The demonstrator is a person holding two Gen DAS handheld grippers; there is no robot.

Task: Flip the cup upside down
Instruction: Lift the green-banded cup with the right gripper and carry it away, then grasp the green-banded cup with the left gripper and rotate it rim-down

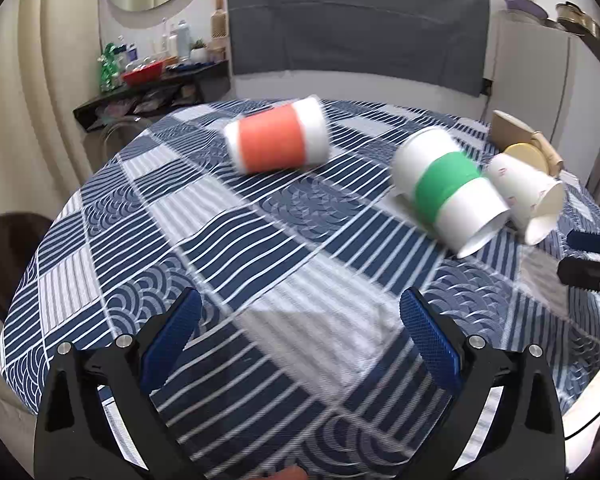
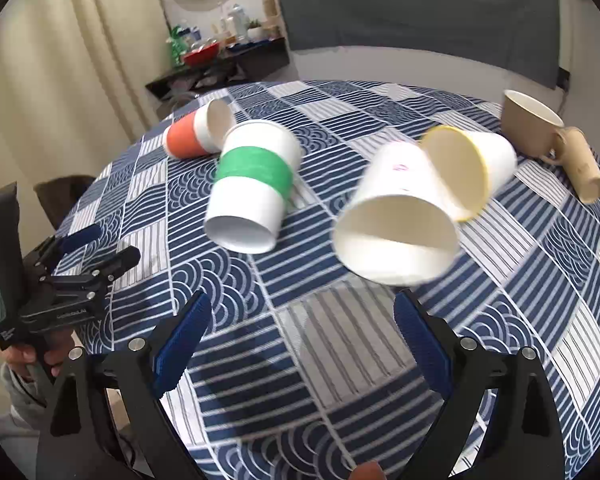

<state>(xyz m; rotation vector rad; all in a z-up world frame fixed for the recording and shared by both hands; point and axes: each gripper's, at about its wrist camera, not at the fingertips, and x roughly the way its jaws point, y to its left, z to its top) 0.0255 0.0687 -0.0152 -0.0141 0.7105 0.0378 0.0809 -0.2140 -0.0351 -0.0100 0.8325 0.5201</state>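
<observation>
Five cups lie about on the round surface [image 2: 548,280] with its blue-and-white patterned cloth, four of them on their sides. The orange-banded cup [image 1: 278,140] rests far back on the left, its mouth turned toward the right. The green-banded cup [image 2: 252,188] lies near the middle, open mouth facing the near edge. Just to its right, the plain white paper cup [image 2: 396,220] with small pink marks also lies with its mouth toward the near edge, touching the yellow-rimmed cup [image 2: 472,168] behind it. A brown mug [image 2: 528,128] stands upright at the far right edge, beside a tan cylinder [image 2: 580,164] lying down.

The right hand-held gripper [image 2: 302,344] hovers low over the cloth just short of the white cup, blue pads spread wide, holding nothing. The left hand-held gripper [image 1: 300,336] is likewise spread wide and empty above the cloth's near part, well apart from any cup.
</observation>
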